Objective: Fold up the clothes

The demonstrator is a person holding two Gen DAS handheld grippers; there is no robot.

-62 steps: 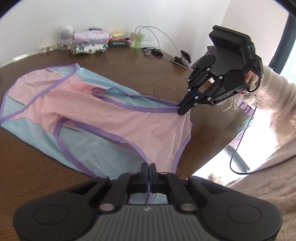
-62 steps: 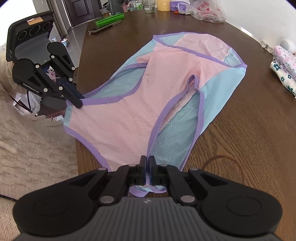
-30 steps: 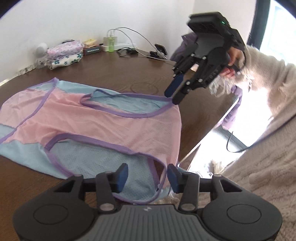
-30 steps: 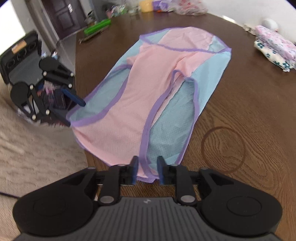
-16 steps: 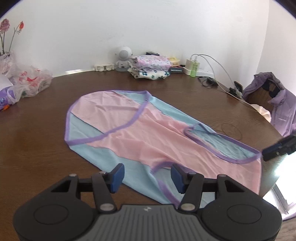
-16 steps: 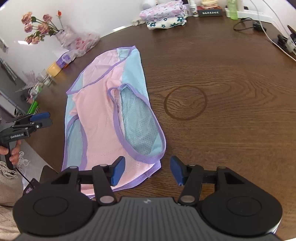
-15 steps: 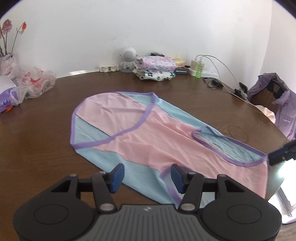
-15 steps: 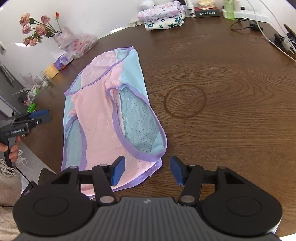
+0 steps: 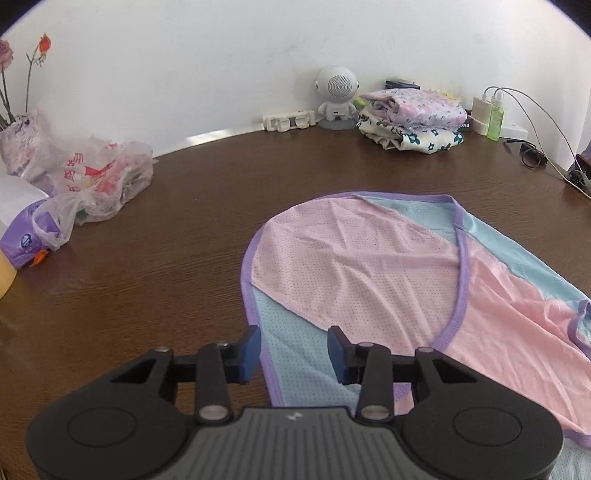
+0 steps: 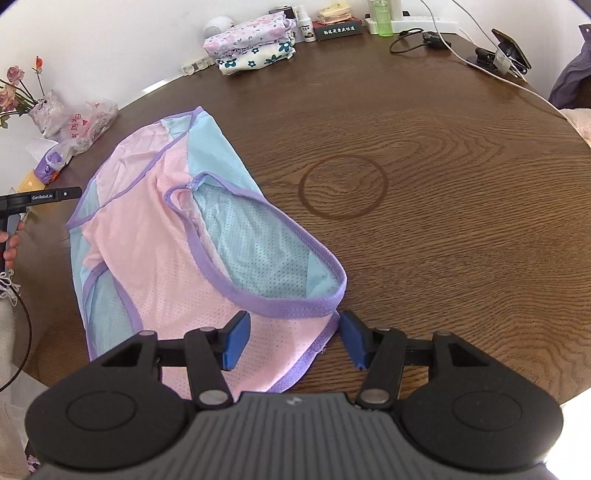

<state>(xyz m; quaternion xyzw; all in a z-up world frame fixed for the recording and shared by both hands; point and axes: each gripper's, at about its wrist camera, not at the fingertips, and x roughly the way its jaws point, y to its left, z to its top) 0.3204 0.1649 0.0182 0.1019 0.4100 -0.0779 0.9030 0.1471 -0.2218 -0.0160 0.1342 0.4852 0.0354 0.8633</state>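
The left gripper (image 9: 293, 352) has just been closing, yet its jaws stand apart over the garment (image 9: 388, 273) edge, not pressing it. The right gripper (image 10: 293, 339) is apart above the purple hem. The garment lies flat on the table (image 10: 461, 206); folded clothes (image 9: 412, 120) sit far behind.

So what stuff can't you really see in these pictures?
- Pink and blue garment: left wrist view, its near part hides under the left tongs; the right edge cuts it off.
- Small black box: right wrist view, print too small to read.
- Person's hand: right wrist view, cut by the left edge.
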